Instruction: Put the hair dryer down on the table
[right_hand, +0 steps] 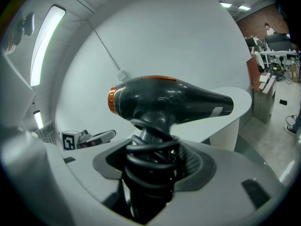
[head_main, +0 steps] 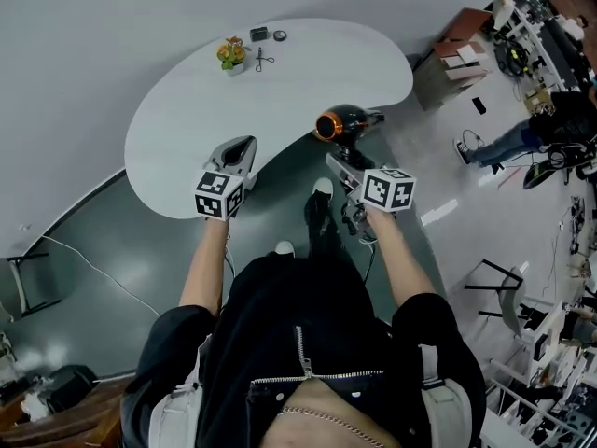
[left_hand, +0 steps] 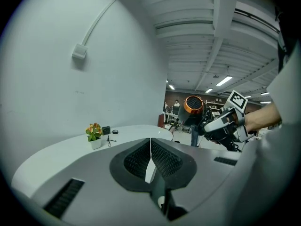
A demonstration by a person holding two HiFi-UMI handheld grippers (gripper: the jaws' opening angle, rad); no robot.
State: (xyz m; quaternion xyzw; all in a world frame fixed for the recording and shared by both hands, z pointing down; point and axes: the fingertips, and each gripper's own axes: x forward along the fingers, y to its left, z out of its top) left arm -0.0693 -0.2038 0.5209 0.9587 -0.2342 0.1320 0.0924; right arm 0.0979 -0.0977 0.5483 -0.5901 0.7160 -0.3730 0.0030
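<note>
A black hair dryer with an orange ring at its back end is held up in the air by the near right edge of the white curved table. My right gripper is shut on its handle, which has the black cord wound round it. In the right gripper view the hair dryer stands upright out of my right gripper, nozzle pointing right. My left gripper hovers over the table's near edge, shut and empty; its pads meet in the left gripper view, where the hair dryer shows at the right.
At the table's far side stand a small potted plant, scissors and two small dark items. A box-like cabinet stands right of the table, a person beyond it. A wall runs behind the table.
</note>
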